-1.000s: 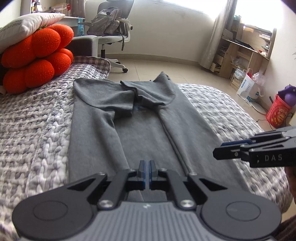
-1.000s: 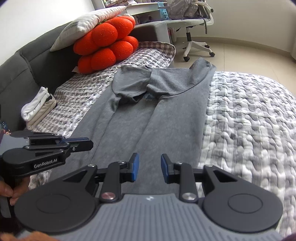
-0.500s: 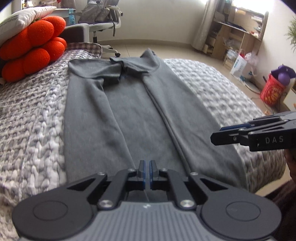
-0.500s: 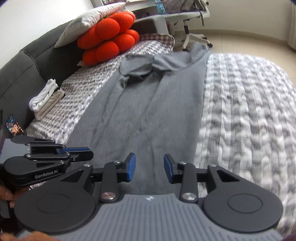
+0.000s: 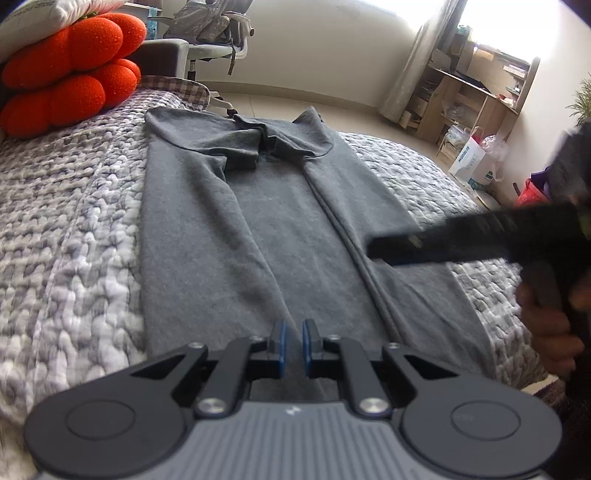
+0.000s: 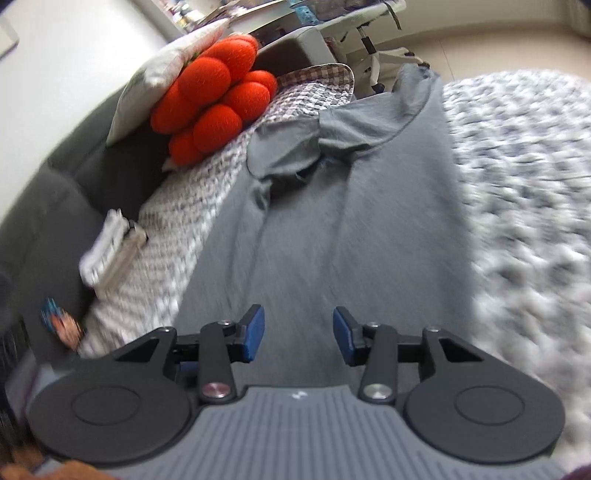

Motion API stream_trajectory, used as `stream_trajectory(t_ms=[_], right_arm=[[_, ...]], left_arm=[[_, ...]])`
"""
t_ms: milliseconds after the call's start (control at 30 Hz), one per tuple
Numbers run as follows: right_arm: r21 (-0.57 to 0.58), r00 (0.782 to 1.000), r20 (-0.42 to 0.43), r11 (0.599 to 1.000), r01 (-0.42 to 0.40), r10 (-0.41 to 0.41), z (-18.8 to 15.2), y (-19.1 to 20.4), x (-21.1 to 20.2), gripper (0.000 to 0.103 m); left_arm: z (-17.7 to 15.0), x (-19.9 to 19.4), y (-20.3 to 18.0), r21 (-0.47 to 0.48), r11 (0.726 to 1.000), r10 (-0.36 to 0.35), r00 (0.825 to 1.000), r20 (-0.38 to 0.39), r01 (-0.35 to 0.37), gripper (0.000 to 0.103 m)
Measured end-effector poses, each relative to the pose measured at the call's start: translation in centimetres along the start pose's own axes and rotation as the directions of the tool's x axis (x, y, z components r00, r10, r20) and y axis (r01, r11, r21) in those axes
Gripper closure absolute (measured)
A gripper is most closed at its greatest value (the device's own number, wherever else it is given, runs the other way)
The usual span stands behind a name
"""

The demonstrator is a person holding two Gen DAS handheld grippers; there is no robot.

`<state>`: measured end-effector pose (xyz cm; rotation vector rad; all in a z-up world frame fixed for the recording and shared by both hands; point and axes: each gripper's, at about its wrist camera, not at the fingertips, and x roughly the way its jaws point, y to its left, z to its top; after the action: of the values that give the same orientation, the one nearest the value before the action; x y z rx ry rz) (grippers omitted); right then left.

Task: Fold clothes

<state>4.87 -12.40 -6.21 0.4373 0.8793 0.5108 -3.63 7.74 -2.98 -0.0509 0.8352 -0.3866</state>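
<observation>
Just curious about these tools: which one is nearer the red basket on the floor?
Right. The right gripper is toward the red basket, off the bed's right; the left gripper sits farther left.

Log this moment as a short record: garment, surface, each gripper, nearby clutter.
garment: grey shirt, flat on the bed, both sides and sleeves folded in to the middle
surface: knit blanket
left gripper: narrow gap between jaws, nothing between them, over the near hem
right gripper: jaws wide open, empty, over the shirt; view blurred
clutter: orange cushion beyond the blanket; office chair behind; folded cloths on the sofa
</observation>
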Motion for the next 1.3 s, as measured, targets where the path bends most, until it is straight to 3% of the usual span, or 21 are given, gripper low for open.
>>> stream_trajectory(t_ms=[133,333,500,633,667,733,767,967,1033,1100,1267,1300], right_arm=[[0.098,0.998,0.042,0.994,-0.053,0.049,2.8,-0.4,3.7,0.048],[0.193,0.992,0.104,0.977,-0.094,0.075,5.7,-1.4,8.1,0.048],[0.235,0.984,0.148,0.963,-0.130,0.097,7.0,-2.1,9.2,0.048],[0.250,0.980,0.179,0.959,-0.134,0.091,7.4,-2.2,10.0,0.049],[0.230,0.980,0.182,0.966,-0.117,0.075,7.4,-1.9,10.2,0.051],[0.190,0.981,0.190,0.978,-0.080,0.043,7.4,-1.3,10.4,0.068],[0.170,0.981,0.194,0.984,-0.061,0.028,7.4,-1.0,10.6,0.087],[0.026,0.964,0.241,0.994,0.109,-0.112,7.5,0.8,10.5,0.092],[-0.007,0.961,0.229,0.987,0.159,-0.154,7.3,1.0,11.2,0.092],[-0.006,0.961,0.237,0.989,0.148,-0.143,7.2,0.7,11.2,0.091],[0.032,0.963,0.250,0.995,0.097,-0.102,7.8,0.6,9.7,0.058],[0.039,0.962,0.257,0.996,0.085,-0.092,7.9,0.7,9.4,0.058]], left_arm=[[1.6,1.5,1.6,-0.015,1.000,-0.022,1.000,0.016,0.022,0.087],[2.7,3.3,3.9,-0.064,0.996,-0.063,0.996,0.059,0.067,0.086],[2.8,3.9,4.8,-0.088,0.992,-0.084,0.991,0.105,0.094,0.085],[2.5,3.9,5.0,-0.091,0.988,-0.109,0.986,0.125,0.121,0.078],[2.4,3.9,4.9,-0.084,0.989,-0.113,0.985,0.128,0.125,0.077],[2.3,3.9,4.8,-0.065,0.990,-0.117,0.984,0.131,0.127,0.075],[2.2,3.9,4.7,-0.059,0.990,-0.118,0.984,0.133,0.126,0.074],[2.2,3.7,5.0,-0.051,0.986,-0.149,0.981,0.123,0.156,0.073],[2.2,3.7,5.1,-0.049,0.985,-0.162,0.980,0.116,0.168,0.073],[2.2,3.5,5.2,-0.052,0.982,-0.173,0.979,0.113,0.179,0.073],[2.3,2.7,5.7,-0.061,0.977,-0.193,0.971,0.143,0.204,0.073],[2.4,2.6,5.8,-0.064,0.976,-0.195,0.969,0.153,0.207,0.073]])
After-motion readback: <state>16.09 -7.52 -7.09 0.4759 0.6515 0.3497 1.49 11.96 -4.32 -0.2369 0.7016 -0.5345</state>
